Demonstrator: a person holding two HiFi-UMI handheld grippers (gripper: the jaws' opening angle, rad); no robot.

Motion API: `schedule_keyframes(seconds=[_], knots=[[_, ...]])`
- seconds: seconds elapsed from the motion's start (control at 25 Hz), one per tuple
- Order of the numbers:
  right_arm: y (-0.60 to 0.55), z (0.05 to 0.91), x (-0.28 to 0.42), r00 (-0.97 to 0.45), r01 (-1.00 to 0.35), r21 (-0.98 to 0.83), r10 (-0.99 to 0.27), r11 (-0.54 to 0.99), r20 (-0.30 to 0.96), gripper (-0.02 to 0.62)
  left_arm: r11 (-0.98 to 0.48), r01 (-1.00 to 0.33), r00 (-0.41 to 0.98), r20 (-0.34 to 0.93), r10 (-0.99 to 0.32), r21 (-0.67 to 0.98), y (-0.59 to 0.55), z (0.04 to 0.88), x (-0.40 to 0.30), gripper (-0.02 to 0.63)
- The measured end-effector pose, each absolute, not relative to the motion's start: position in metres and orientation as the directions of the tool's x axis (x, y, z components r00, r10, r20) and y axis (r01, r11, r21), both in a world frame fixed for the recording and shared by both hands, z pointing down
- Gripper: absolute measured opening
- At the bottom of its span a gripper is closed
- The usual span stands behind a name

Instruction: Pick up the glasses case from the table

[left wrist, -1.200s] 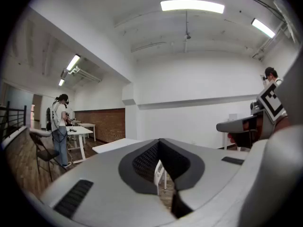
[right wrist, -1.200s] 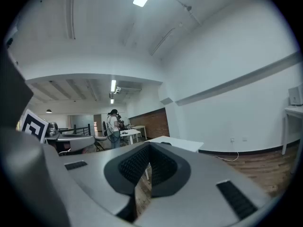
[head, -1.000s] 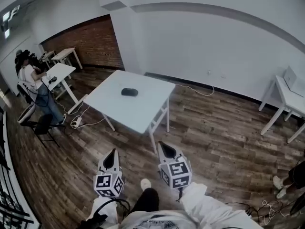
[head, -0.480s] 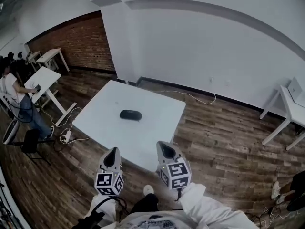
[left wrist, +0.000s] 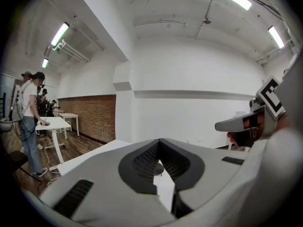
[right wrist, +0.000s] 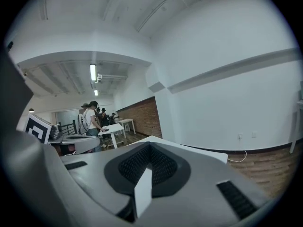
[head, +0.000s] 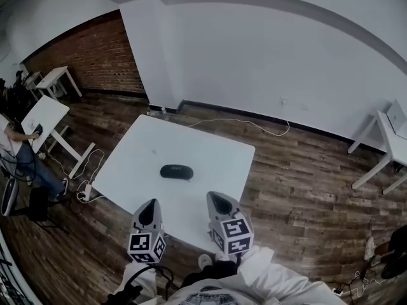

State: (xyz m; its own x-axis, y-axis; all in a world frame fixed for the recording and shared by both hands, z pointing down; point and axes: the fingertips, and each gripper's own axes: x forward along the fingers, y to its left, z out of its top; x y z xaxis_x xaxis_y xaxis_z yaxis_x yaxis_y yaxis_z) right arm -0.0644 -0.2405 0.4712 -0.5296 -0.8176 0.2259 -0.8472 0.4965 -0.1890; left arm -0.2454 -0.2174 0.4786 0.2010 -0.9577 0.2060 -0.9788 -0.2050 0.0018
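**Nearly there: table reached, case still untouched**

Now the table (head: 219, 161) had come from well across the wooden floor to right in front of both claws. In the head view their tips overlapped its near edge, where a second earlier bare boards lay between. I judged the walk-up all but finished, with only the reach itself left to do.

The glasses case (head: 176, 171) had not shifted on the tabletop. It lay flat ahead of the claws, between their two lines and a little nearer the left claw (head: 150, 206), still apart from both. The right claw (head: 217, 200) rode beside the left one, and both pointed forward over the table edge.

Neither claw had changed its jaws. In each gripper view the tips met at a point with nothing between them, so both stood closed and empty. My reading was that one claw had to open before it could take the case, and the left looked the handier.
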Motion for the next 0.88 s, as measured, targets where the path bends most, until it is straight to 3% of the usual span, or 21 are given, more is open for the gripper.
schedule_keyframes(seconds=[0.56,0.64,0.8,0.88], knots=[[-0.299,0.483,-0.079,-0.56,-0.828,-0.209,-0.789,0.52,0.252,0.006,-0.202,-0.979,0.2,0.255,-0.946,0.015,-0.275,0.492,-0.253,0.027],[-0.303,0.487,-0.077,-0.553,-0.832,-0.214,-0.793,0.512,0.256,0.006,-0.24,-0.97,0.24,0.271,-0.932,0.032,-0.283,0.499,-0.247,0.114],[-0.311,0.496,-0.071,-0.543,-0.839,-0.228,-0.794,0.495,0.273,0.006,-0.3,-0.954,0.29,0.292,-0.911,0.013,-0.302,0.512,-0.23,0.442],[-0.315,0.5,-0.07,-0.538,-0.842,-0.227,-0.795,0.489,0.28,0.006,-0.299,-0.954,0.277,0.297,-0.914,-0.032,-0.312,0.515,-0.23,0.476]])
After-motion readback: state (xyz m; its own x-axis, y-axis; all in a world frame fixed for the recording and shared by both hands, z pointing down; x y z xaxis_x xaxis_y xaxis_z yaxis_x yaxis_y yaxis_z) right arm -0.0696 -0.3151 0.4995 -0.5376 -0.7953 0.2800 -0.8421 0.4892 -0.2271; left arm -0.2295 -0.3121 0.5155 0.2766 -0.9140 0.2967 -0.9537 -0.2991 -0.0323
